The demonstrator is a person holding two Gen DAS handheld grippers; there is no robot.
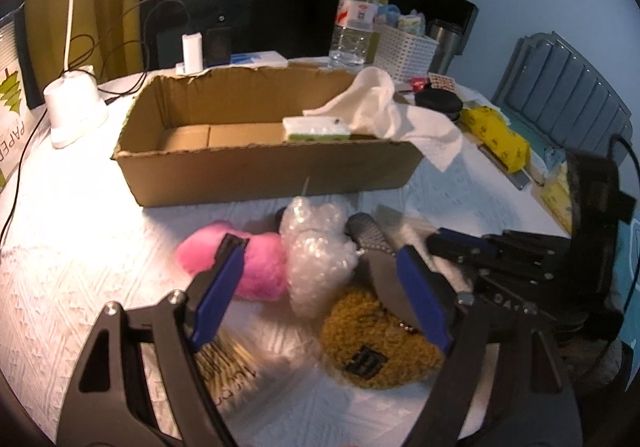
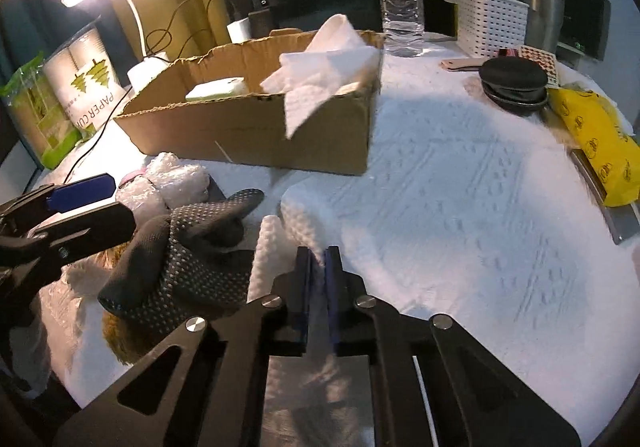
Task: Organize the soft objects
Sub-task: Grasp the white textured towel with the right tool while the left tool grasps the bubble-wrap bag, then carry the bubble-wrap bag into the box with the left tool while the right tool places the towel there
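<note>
My left gripper (image 1: 320,271) is open above a heap of soft things on the white table: a pink plush (image 1: 256,267), clear bubble wrap (image 1: 316,247), a brown fuzzy pouch (image 1: 376,343) and a dotted grey glove (image 1: 370,237). My right gripper (image 2: 318,255) is shut on a white quilted paper towel (image 2: 276,243) beside the glove (image 2: 192,259). The open cardboard box (image 1: 264,167) holds a white-and-green sponge (image 1: 316,129) and a white cloth (image 1: 376,107) draped over its right end. The box (image 2: 256,131) also shows in the right wrist view.
A lamp base (image 1: 74,111) and cables stand left of the box. A water bottle (image 1: 356,19), white basket (image 1: 404,51), black round lid (image 2: 514,85) and yellow bag (image 2: 596,151) lie behind and right. Paper cup packs (image 2: 86,79) stand far left.
</note>
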